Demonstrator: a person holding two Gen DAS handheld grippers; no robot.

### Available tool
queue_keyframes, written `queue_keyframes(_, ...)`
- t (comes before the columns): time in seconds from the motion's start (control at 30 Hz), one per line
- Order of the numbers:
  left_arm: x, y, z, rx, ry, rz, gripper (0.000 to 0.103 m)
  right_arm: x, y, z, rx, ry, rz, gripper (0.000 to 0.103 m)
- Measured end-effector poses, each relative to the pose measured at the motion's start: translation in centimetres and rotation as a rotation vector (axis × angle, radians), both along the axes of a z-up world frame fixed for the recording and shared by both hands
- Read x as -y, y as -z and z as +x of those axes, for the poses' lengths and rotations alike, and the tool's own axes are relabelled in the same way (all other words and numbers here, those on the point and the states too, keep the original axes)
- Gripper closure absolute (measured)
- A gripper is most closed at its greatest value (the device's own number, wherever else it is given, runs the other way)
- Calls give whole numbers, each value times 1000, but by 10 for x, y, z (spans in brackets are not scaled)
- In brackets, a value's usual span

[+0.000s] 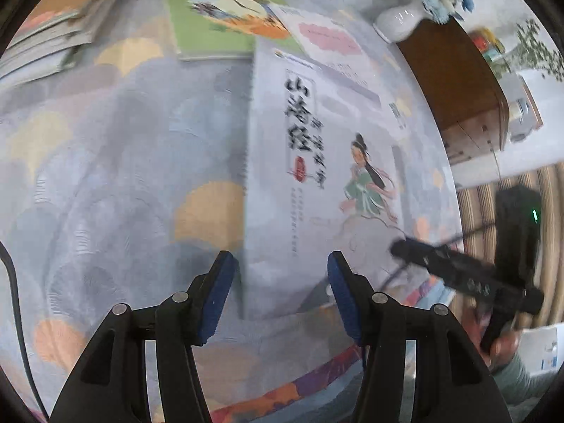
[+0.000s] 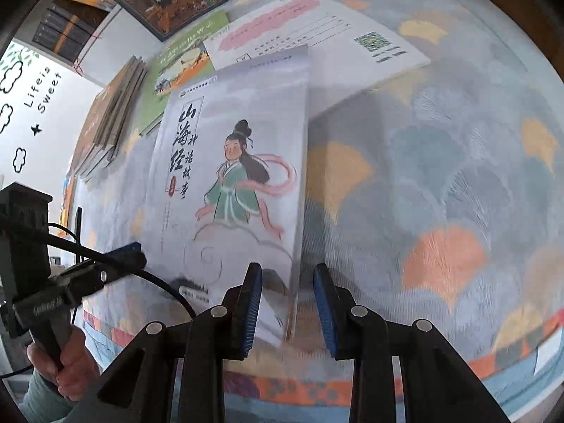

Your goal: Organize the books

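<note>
Two books' covers lie half hidden beneath the pale book (image 2: 232, 176).

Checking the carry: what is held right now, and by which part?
The illustrated storybook: the right gripper pinches its near right corner. Its near left corner sits between the jaws of the left gripper; that grip cannot be confirmed.

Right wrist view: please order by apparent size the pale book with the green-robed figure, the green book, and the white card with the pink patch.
1. pale book, nearest the camera.
2. white card.
3. green book, partly covered, so unsure.
</note>
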State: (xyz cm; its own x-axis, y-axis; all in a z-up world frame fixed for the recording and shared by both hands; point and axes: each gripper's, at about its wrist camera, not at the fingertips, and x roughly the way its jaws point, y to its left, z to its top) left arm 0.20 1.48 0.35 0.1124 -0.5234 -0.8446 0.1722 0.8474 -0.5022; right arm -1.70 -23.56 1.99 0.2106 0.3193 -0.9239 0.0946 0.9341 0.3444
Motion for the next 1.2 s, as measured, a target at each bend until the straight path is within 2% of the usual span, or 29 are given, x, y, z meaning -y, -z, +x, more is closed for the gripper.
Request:
queue_keyframes(0.1, 0, 5, 5, -11, -7, -21, 55, -8, 0, -3, 37, -10, -10, 77)
queue_keyframes(0.23, 4, 8, 14, -27, 20, -60, 55, -18, 4, -8, 63, -1, -44, 77)
queue_keyframes(0.27, 5, 7, 16, -38, 16, -93, 55, -19, 4, -9, 67, 3, -39, 77)
queue_keyframes(0.3, 2, 3, 17, -59, 4, -184, 55, -18, 5, -9, 69, 10, -25, 77)
queue_keyframes(0.37, 1, -14, 15, -59, 16, -309, 55, -12, 9, -11, 66, 25, 16, 77)
queue_keyframes(0.43, 7, -34, 10, -12, 65, -338, 55, -6, 11, -10, 57, 41, 55, 77)
queue_keyframes(0.5, 22, -47, 9, 31, 120, -307, 55, -6, 13, -10, 52, 50, 70, 77)
queue_keyframes(0.53, 28, -47, 9, 50, 124, -262, 55, -6, 13, -10, 53, 52, 71, 77)
queue_keyframes(0.63, 32, -32, 11, 79, 107, -103, 76, -6, 12, -13, 61, 65, 59, 77)
queue_keyframes(0.7, 28, -21, 13, 77, 100, -55, 88, -5, 13, -14, 56, 84, 69, 77)
queue_keyframes(0.73, 26, -15, 14, 57, 95, -52, 89, -3, 13, -15, 51, 93, 78, 77)
queue_keyframes(0.93, 25, -3, 9, -16, 71, -136, 89, 13, 18, -17, 22, 156, 171, 77)
queue_keyframes(1.1, 35, -6, 8, -31, 25, -188, 89, 17, 16, -15, -11, 135, 174, 77)
queue_keyframes(1.2, 36, -16, 15, -79, -6, -306, 89, 32, 16, -17, -38, 150, 231, 72)
